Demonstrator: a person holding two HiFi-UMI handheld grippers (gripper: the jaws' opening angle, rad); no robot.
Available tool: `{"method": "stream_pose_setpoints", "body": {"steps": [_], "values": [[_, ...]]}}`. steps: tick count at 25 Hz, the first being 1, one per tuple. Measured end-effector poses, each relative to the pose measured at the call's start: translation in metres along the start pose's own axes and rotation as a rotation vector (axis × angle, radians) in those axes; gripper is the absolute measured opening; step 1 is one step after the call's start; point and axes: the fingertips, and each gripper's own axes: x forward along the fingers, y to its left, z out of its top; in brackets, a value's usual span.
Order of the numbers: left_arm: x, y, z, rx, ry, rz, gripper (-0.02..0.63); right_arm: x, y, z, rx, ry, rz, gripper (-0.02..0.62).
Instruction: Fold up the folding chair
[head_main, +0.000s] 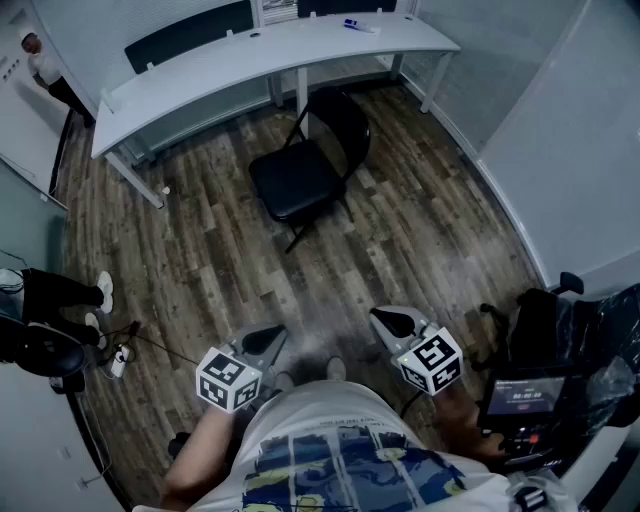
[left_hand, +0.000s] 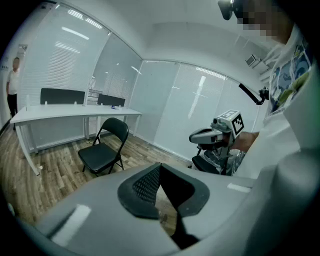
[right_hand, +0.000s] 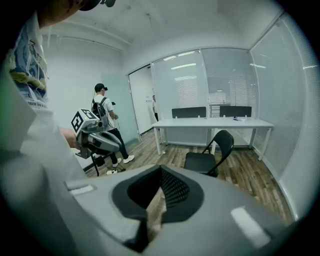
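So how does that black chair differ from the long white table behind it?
The folding chair is black and compact; the table is white, long and gently curved. The chair stands unfolded out on the wood floor, its seat bare; the table runs along the far wall and carries a small blue and white object near one end. Both stand on that same floor.

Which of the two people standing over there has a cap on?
The nearer person, in a dark cap with a backpack and white shoes. The other person stands far back at the end of the long white desk.
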Motion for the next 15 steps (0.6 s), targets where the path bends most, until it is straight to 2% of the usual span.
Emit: {"method": "stream_pose_setpoints", "body": {"steps": [15], "values": [[0.004, -0.008, -0.005, 0.001, 0.003, 0.0, 0.006, -0.009, -0.002, -0.012, 0.009, 0.005, -0.006, 0.003]]}}
